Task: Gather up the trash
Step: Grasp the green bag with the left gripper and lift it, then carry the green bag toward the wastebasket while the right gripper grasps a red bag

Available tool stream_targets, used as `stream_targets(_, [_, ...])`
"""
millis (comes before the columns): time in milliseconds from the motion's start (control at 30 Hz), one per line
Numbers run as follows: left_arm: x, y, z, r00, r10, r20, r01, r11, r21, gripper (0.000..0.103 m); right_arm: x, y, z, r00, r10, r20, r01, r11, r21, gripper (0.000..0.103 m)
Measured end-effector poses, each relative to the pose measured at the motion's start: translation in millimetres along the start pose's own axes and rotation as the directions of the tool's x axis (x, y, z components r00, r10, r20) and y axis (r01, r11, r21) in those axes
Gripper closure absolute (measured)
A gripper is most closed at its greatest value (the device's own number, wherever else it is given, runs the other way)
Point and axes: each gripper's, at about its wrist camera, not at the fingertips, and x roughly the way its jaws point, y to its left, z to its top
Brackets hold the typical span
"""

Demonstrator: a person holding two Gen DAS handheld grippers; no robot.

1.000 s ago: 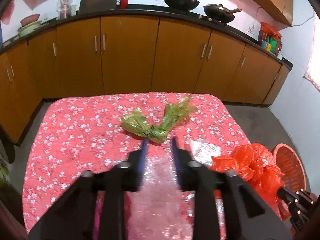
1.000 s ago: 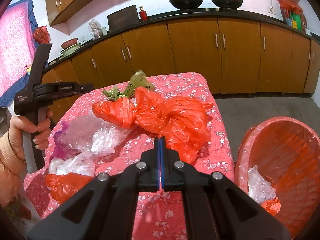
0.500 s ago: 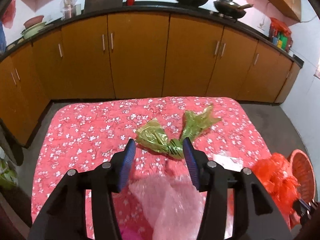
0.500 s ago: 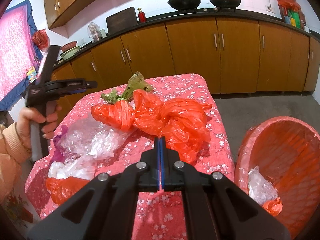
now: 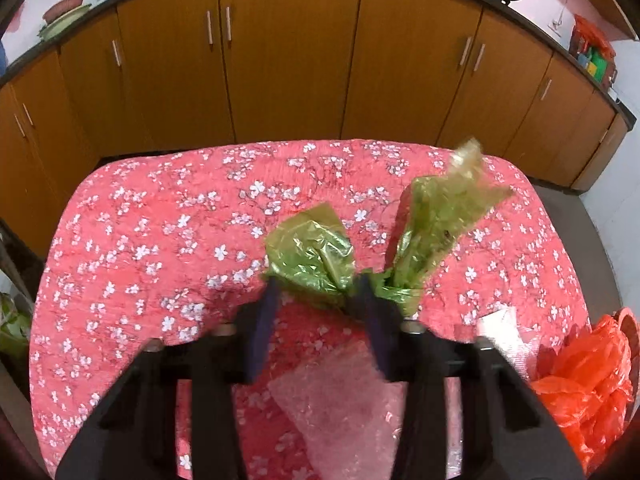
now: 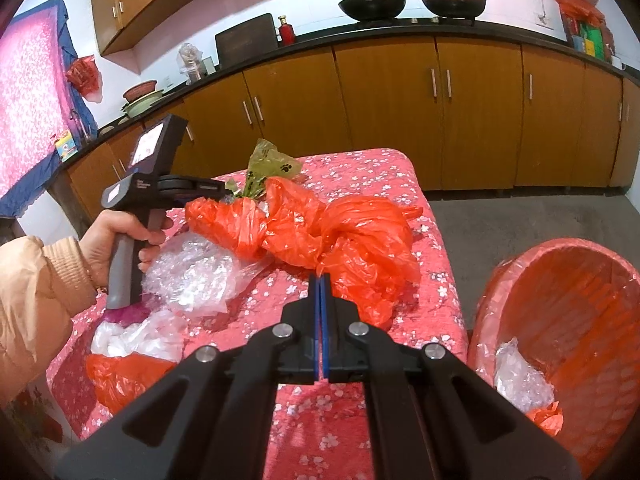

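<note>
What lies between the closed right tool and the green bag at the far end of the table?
In the right wrist view, the crumpled orange bag lies between the right tool and the green bag.

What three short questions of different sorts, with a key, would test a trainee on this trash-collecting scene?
1. True or false: the right tongs are shut and hold nothing.
2. Which bag sits between the fingers of the left tongs: A orange, B green, C clear?
3. Fill in: the basket stands on the ____ beside the table.

Key: 1 true. 2 B, the green bag; the jaws have just been closing on it. 3 floor.
</note>
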Motion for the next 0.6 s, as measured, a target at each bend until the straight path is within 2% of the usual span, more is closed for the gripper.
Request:
stream_targets(33, [2,-1,-1,1.000,0.007,-0.003,-0.007,1.000,0.008,0.088,1,0,0,1.000,0.001,-0.001,-0.001,1.000,0.001,0.101])
stream_targets(133, [5,-3,-6,1.000,0.016,-0.003,-0.016,1.000,0.020,0.098,1,2,0,1.000,0.005,-0.002,-0.005,1.000,0.003,0.100])
stream_targets(300, [-14,-2,-8,0.998,0.005,0.070,-0.006,1.000,0.022,0.101,2,4,1,1.000,0.006,-0.006,-0.006,1.000,0.002,0.101])
stream_targets(600, [-61,11,-12,0.983,-0.006,0.186,0.002,1.000,0.018,0.101,-4,5,3,1.000,0.002,0.005,-0.002,1.000,-0.001,0.101])
